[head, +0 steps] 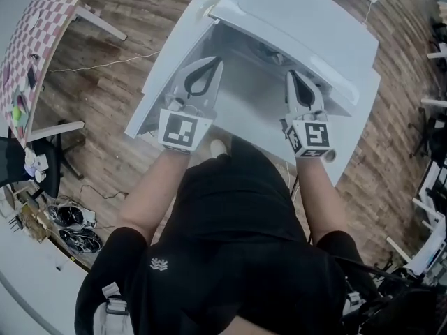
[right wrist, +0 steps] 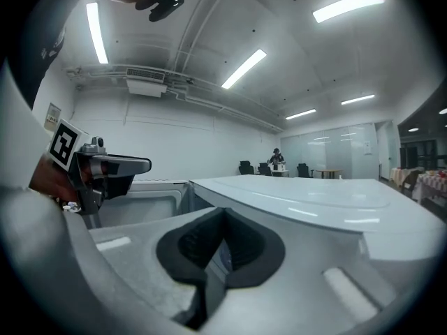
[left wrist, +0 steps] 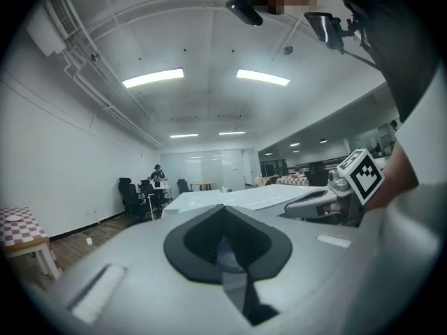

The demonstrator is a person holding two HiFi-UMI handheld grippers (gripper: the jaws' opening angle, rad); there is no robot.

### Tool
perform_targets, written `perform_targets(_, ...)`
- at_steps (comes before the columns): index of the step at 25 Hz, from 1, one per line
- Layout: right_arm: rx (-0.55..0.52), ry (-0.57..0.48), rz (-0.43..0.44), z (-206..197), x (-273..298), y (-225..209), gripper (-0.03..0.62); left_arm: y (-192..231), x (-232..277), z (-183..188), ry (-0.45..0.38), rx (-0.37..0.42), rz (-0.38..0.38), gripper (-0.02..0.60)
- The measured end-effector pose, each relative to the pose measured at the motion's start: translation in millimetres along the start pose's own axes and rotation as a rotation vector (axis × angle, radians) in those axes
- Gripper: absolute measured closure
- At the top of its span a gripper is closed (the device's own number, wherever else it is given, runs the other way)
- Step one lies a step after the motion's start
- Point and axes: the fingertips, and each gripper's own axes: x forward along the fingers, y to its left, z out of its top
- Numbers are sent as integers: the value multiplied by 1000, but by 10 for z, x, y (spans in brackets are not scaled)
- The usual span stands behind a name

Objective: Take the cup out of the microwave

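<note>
Hovering before the white microwave (head: 293,26) at upper centre, the left tool (head: 215,65) and right tool (head: 292,75) are both clenched, empty. No cup shows in any view, so its removal seems yet to begin.

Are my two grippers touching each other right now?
Apart. The head view shows the left gripper and the right gripper held side by side with a wide gap between them.

Smooth, glossy white microwave (head: 293,26) above a grained wooden-plank floor (head: 140,12).
</note>
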Motion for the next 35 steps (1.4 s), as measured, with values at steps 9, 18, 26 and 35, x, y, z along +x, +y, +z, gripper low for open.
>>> perform_targets(9,18,39,-20,-440,238,-139,594,-72,204,-371,16,1,-20,580)
perform_targets(18,20,76,-36,-788,424,-214,594,-13,337,-637,19,-30,-9,581)
perform_targets(26,-3,98,-17,-985,625,-249,480,-12,461,-753,29,-25,-23,580)
perform_targets(35,-29,119,19,-1104,849,-139,335,105,551,-823,37,-34,-7,580)
